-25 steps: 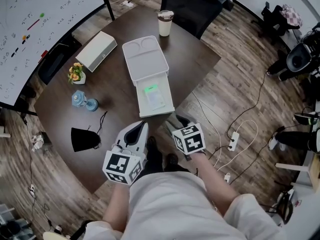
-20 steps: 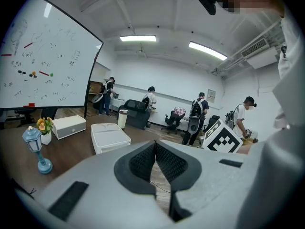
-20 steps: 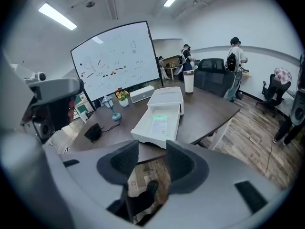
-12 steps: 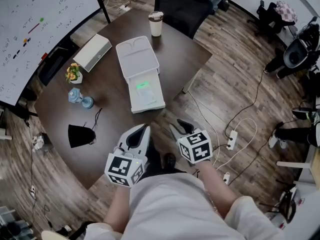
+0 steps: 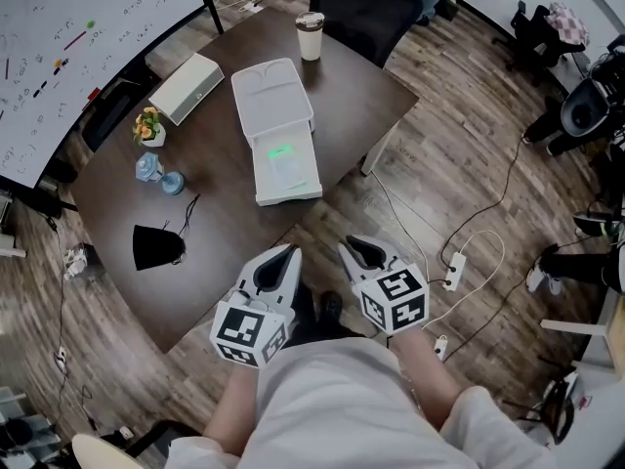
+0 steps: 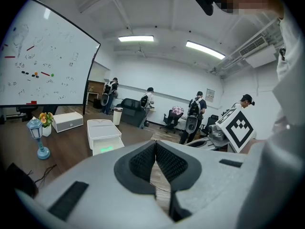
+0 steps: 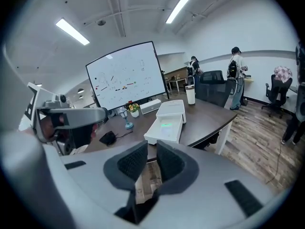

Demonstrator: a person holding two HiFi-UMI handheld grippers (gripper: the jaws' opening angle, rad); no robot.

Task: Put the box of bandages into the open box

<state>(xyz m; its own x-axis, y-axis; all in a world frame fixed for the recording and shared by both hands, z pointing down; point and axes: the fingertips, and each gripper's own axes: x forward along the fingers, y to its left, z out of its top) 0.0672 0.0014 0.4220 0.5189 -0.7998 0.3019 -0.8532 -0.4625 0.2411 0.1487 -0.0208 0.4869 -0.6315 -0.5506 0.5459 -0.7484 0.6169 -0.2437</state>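
Observation:
An open white box lies on the dark table, its lid folded back. Inside lies the box of bandages, showing as a green patch. Both grippers hover over the wooden floor, off the table's near edge and well short of the box. My left gripper is shut, pads together, empty. My right gripper has just been closing; a narrow gap remains with nothing between the pads. The left gripper faces the white box. Beyond the right gripper the white box is visible.
A paper cup stands at the table's far corner. A flat white case, a flower pot, a blue lantern and a black pouch lie to the left. A whiteboard, a chair and floor cables surround the table.
Both grippers have drawn back from the table's near edge toward the person, over the floor. The right gripper's jaws have narrowed. The bandage box stays in the white box.

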